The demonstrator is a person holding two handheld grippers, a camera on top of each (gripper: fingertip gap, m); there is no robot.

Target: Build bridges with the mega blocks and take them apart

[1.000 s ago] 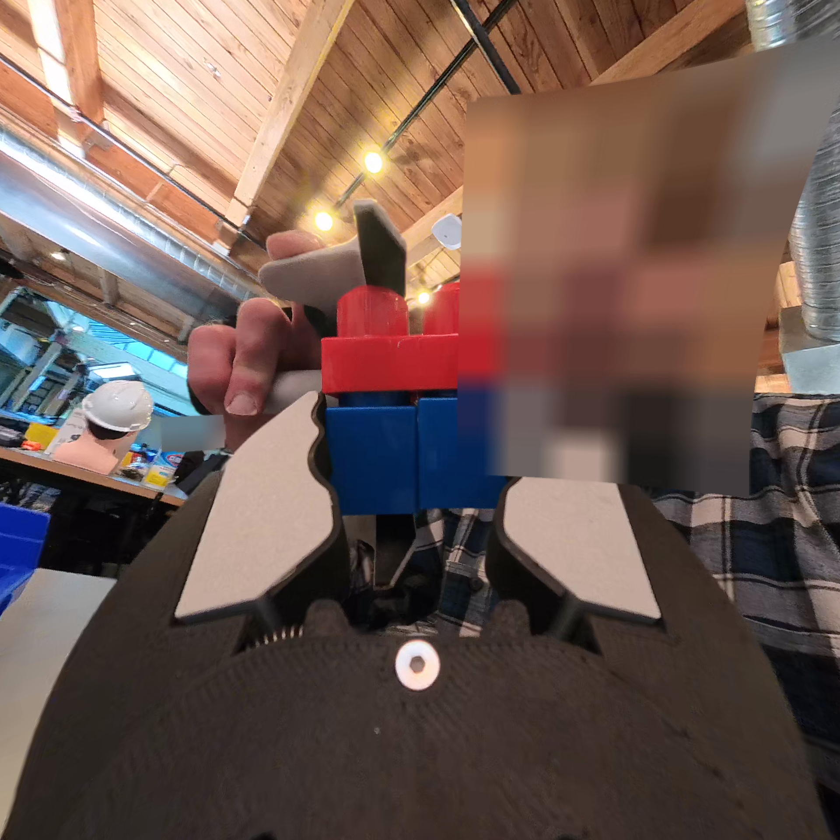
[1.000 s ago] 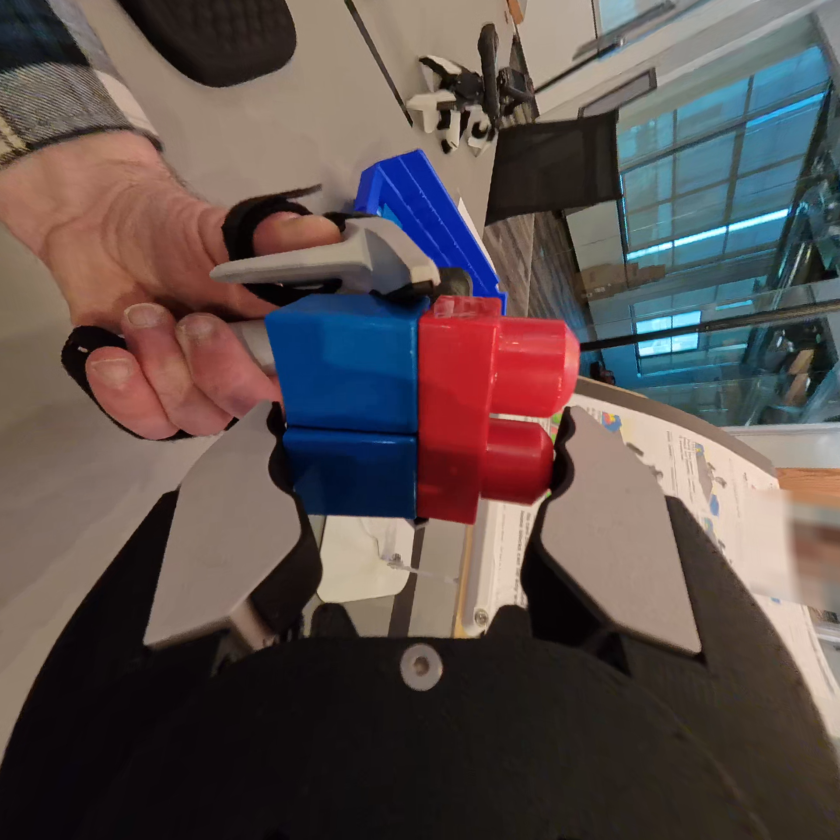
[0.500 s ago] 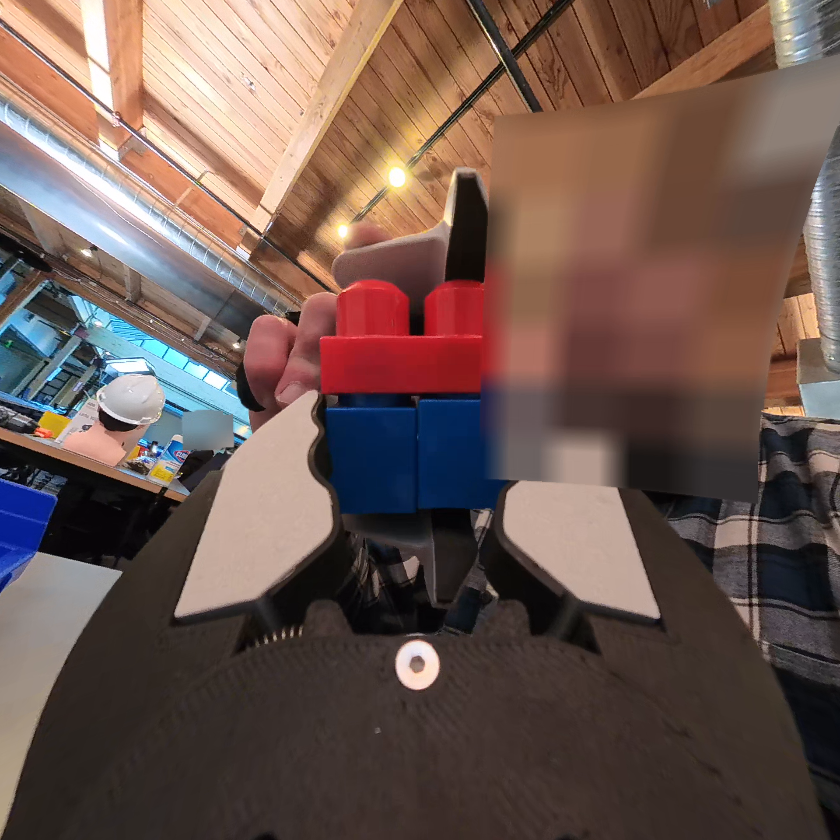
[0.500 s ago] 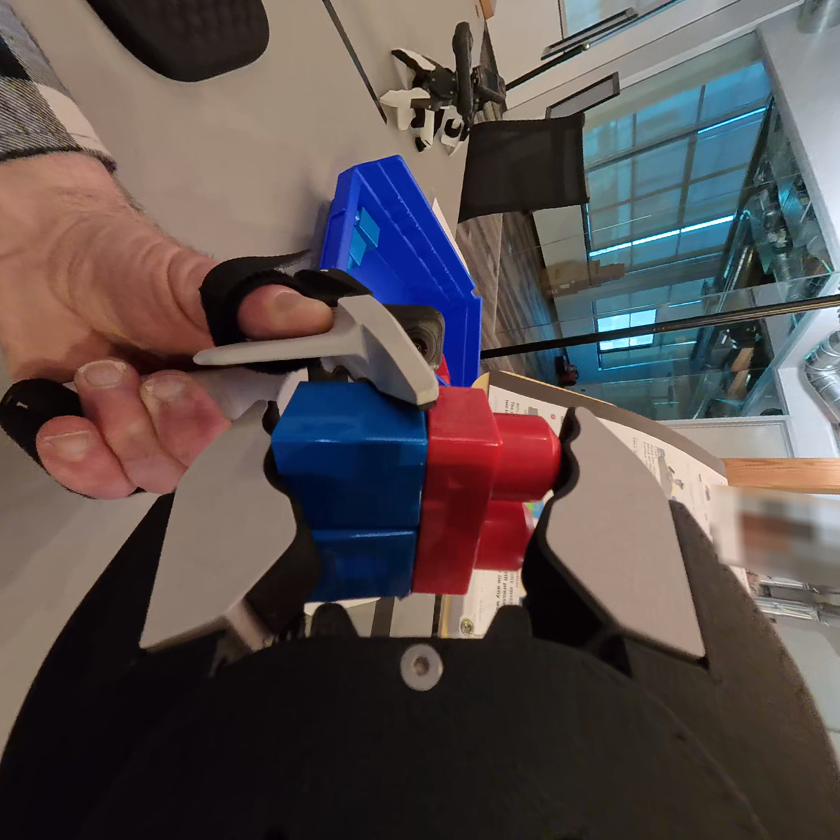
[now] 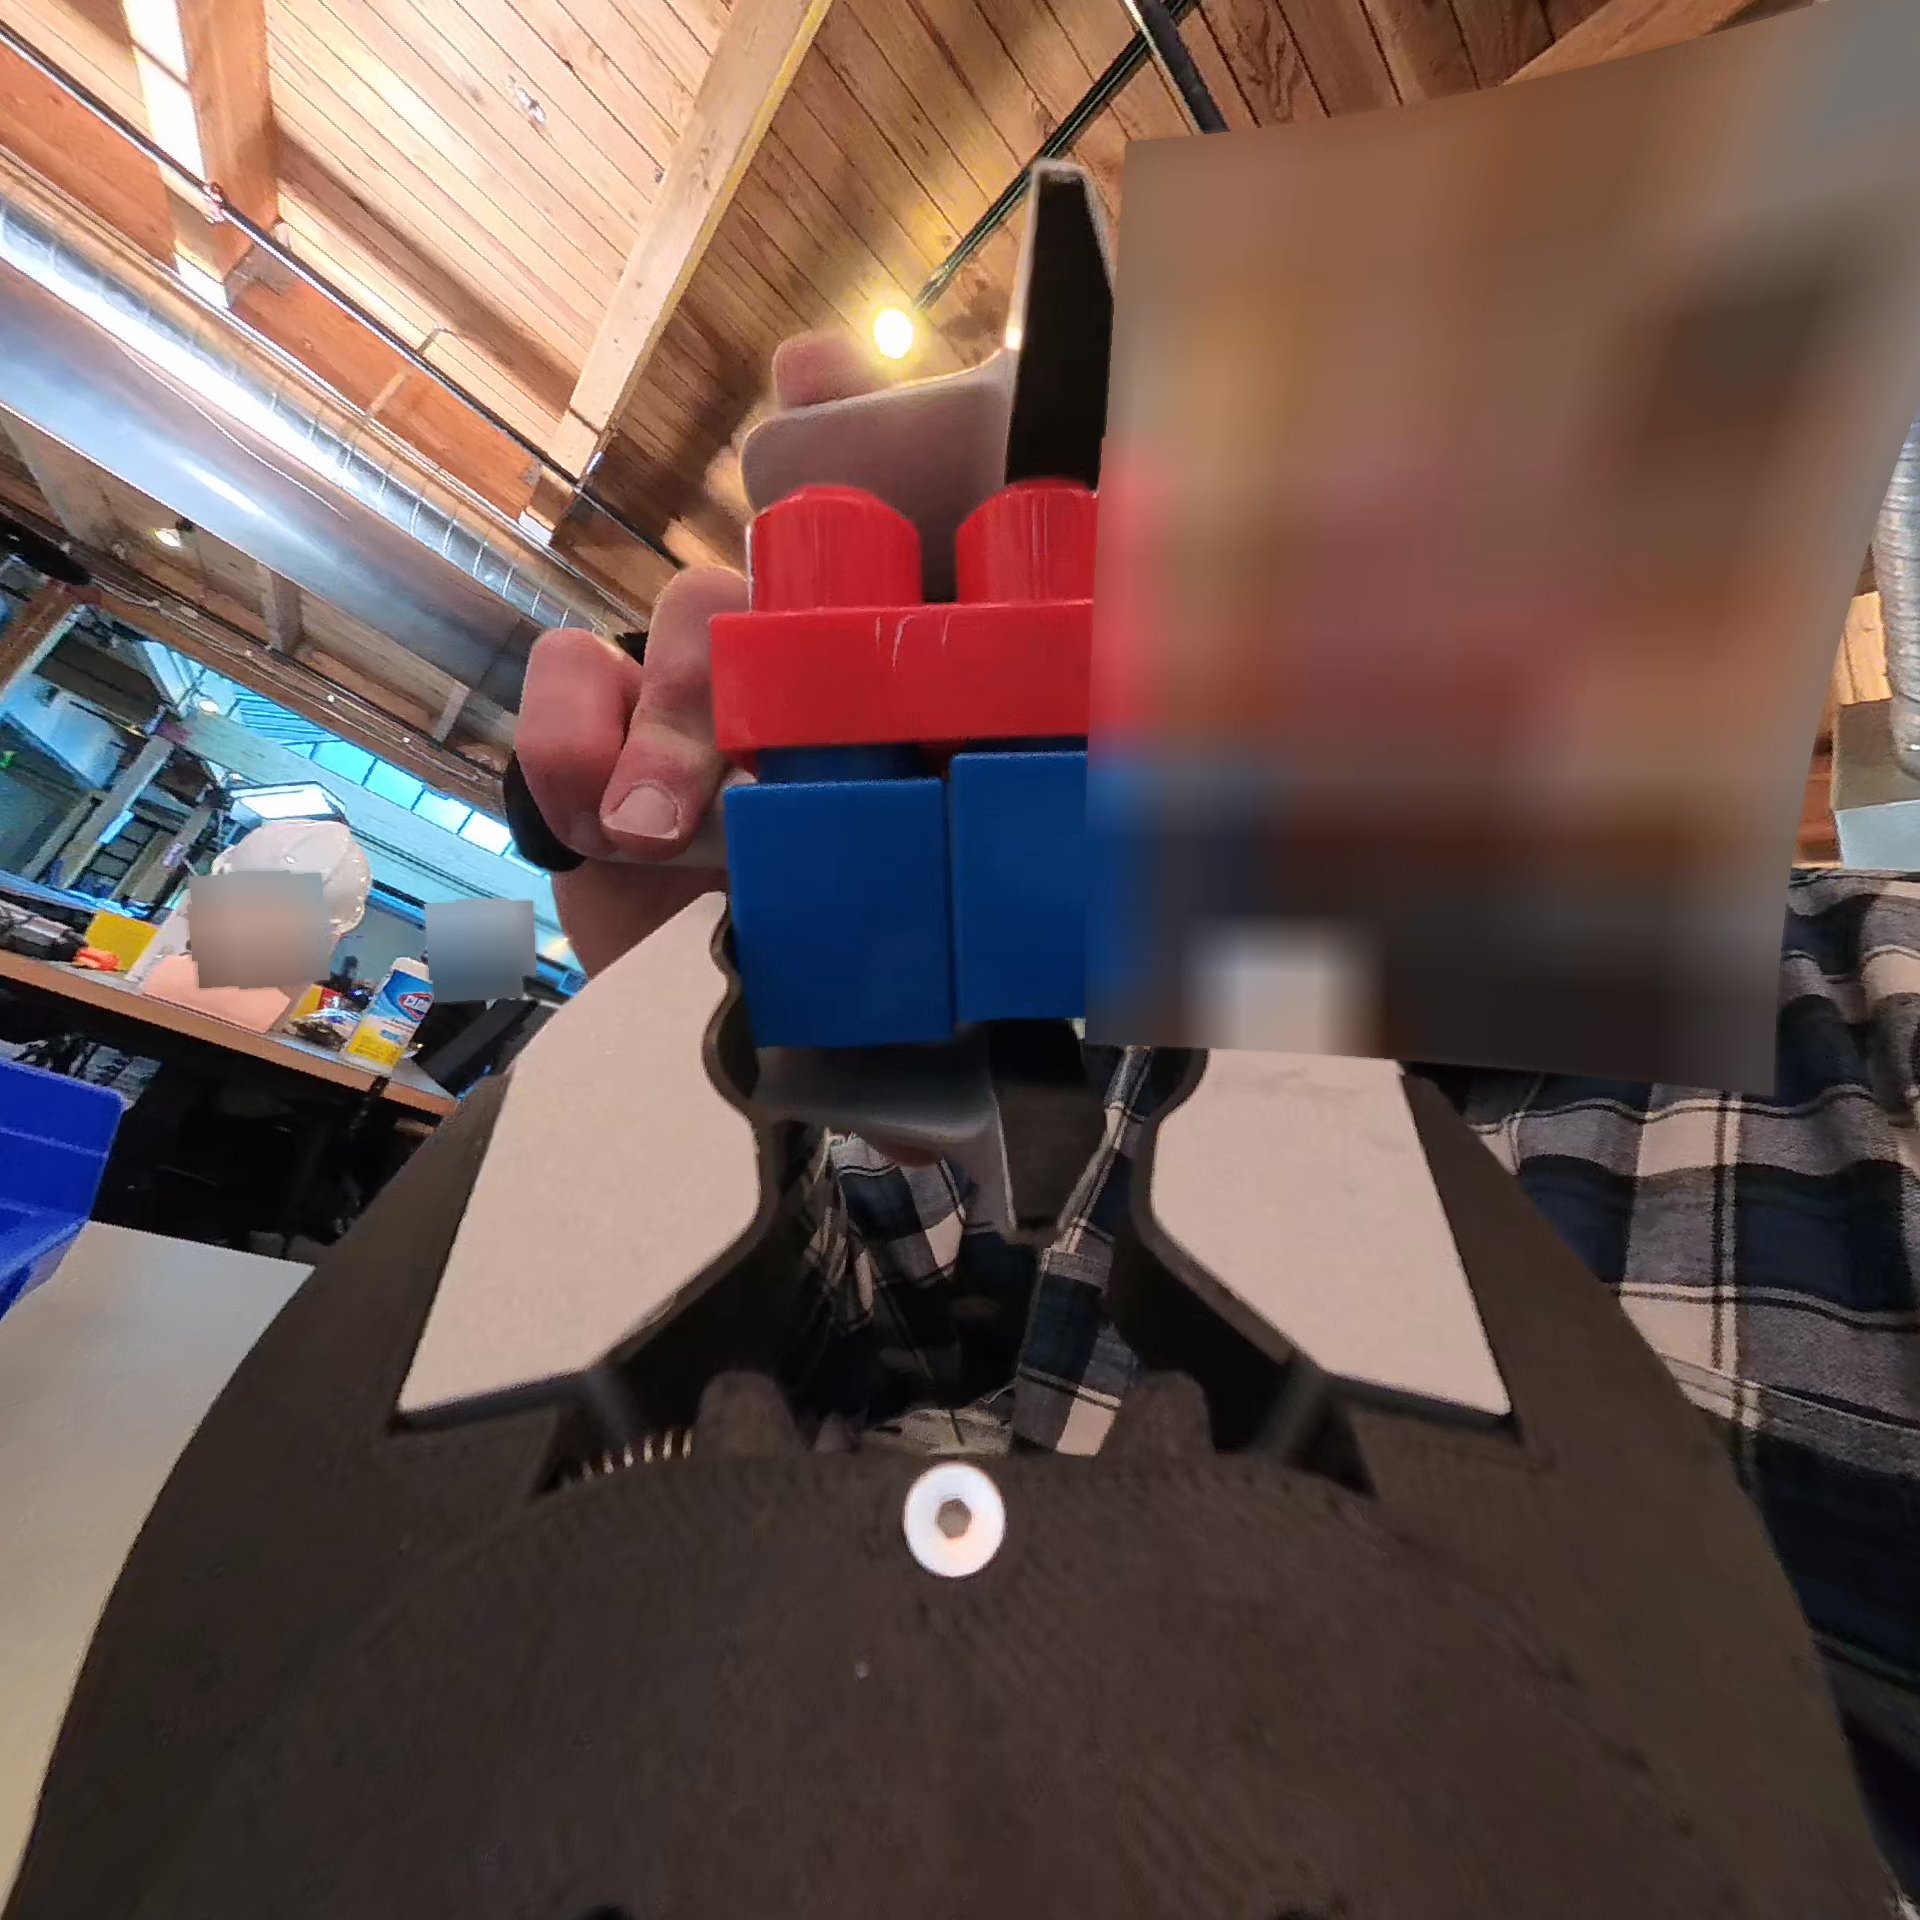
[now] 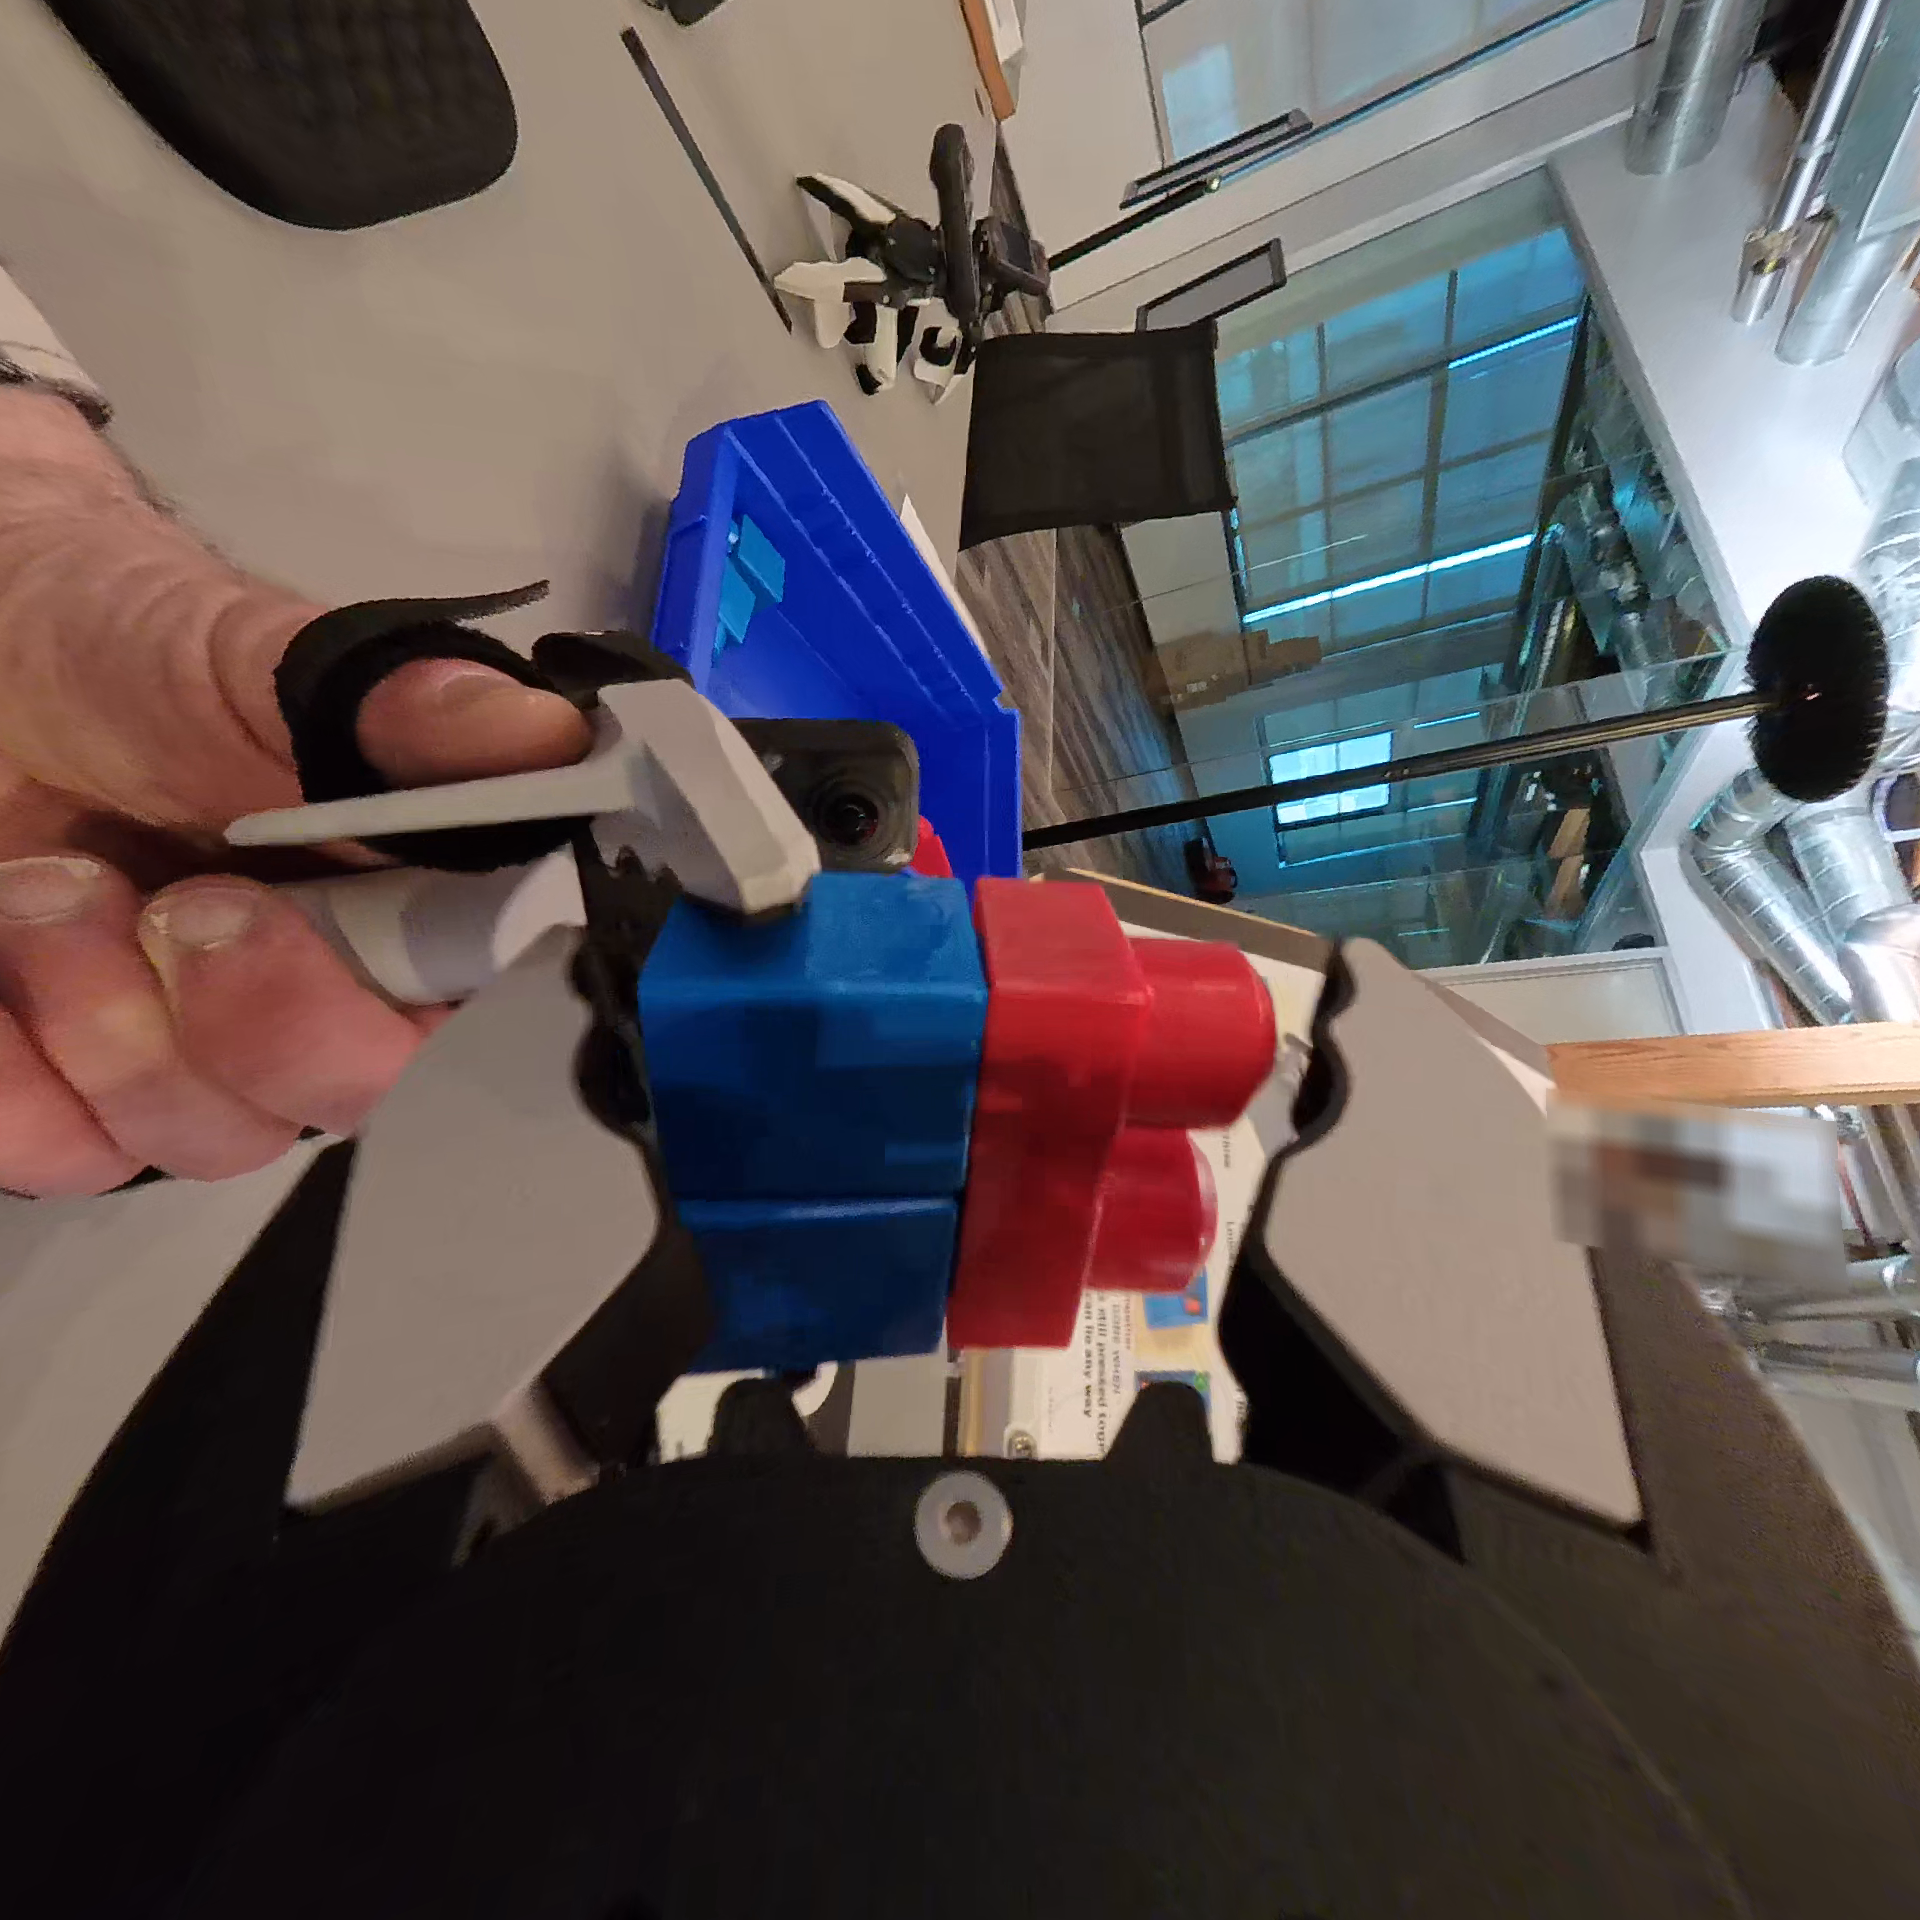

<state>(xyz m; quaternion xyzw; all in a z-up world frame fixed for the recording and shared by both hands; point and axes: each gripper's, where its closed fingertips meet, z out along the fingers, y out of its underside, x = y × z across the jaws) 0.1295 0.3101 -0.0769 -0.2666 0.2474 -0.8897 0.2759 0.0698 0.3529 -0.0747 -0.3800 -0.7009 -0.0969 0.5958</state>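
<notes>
Right claw [image 6: 956, 1049] widened, pads off | red-blue block stack [image 6: 935, 1122] between | left claw [image 5: 935, 997] grips stack

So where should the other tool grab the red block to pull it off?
On the red block's flat walls just below the studs, coming in from the stud end. The studs are round and would likely slip, and the left tool already clamps the blue blocks beneath.
</notes>
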